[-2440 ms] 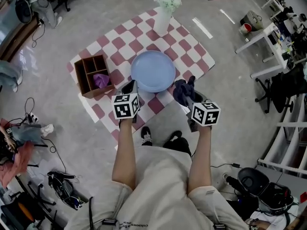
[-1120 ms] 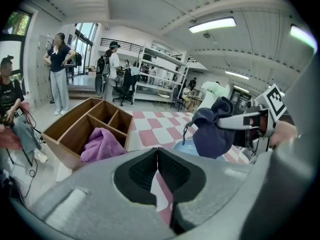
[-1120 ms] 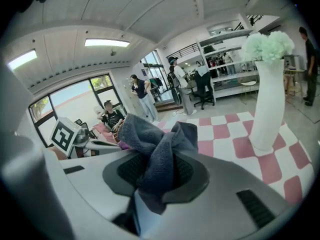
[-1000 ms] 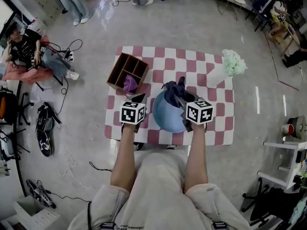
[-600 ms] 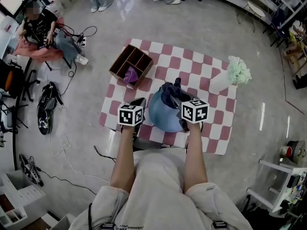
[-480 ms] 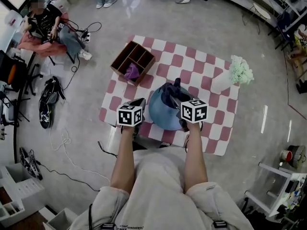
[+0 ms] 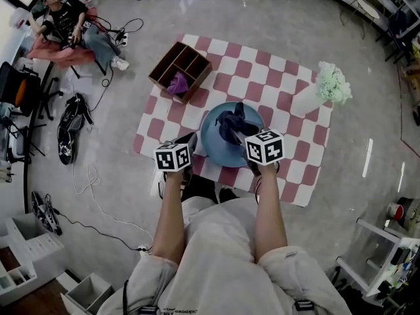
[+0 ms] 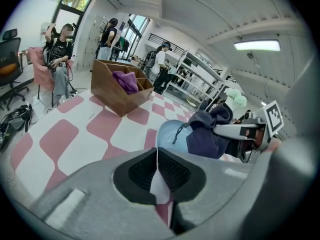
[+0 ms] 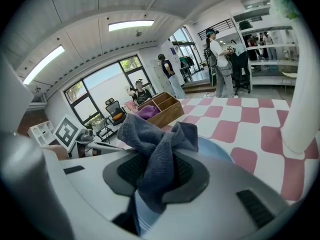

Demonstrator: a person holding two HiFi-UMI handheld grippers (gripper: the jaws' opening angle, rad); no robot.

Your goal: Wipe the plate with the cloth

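Moved over the round blue plate [image 7: 211,144], right hand-held gripper [image 9: 157,174] pinches crumpled cloth [image 9: 155,136]; left hand-held gripper [image 8: 157,171] closed empty.

Lab: office chairs [image 7: 18,89], cables [image 7: 90,176], shelving [image 8: 198,72]

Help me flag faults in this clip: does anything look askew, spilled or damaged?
Nothing stands out. The plate lies on the checkered mat. The cloth is bunched in the right gripper over it. The left gripper is shut and empty near the plate's rim, and the vase stands upright.
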